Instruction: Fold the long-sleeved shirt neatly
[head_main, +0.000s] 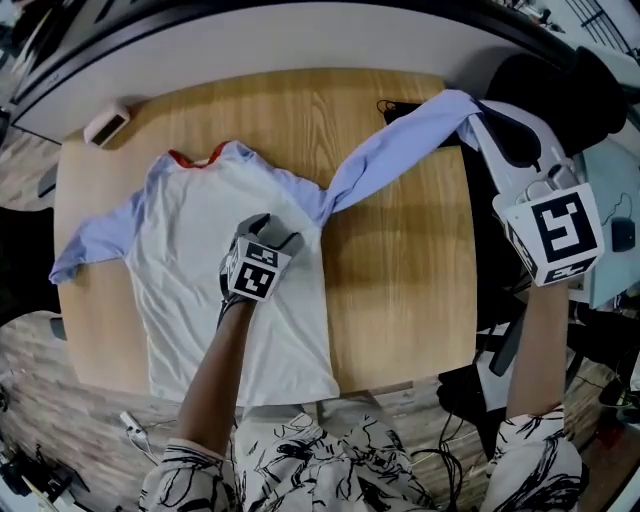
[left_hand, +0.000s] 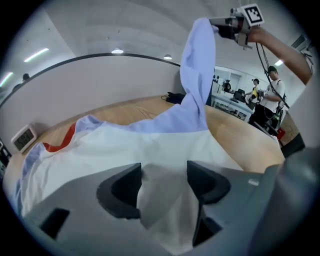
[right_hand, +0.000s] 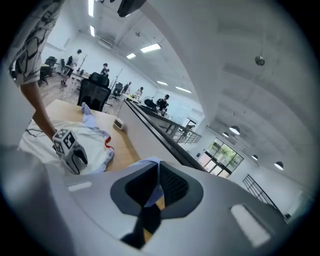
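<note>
Head view: right gripper (head_main: 476, 112) clamped on the raised blue sleeve (head_main: 385, 160); left gripper (head_main: 272, 232), jaws apart, rests on the white shirt body (head_main: 190, 260); if that hold-down is weak, the pull may drag the shirt askew across the surface (head_main: 400, 290).

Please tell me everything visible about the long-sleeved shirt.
The white shirt with pale lavender long sleeves and red collar trim looks like soft knit fabric. Its body lies flat on the light wooden table, collar away from the person, hem at the near edge. The flat sleeve lies spread out at the head view's left. The raised sleeve is lifted off the table by its cuff, clamped in the shut right gripper. The open left gripper is over the body.
</note>
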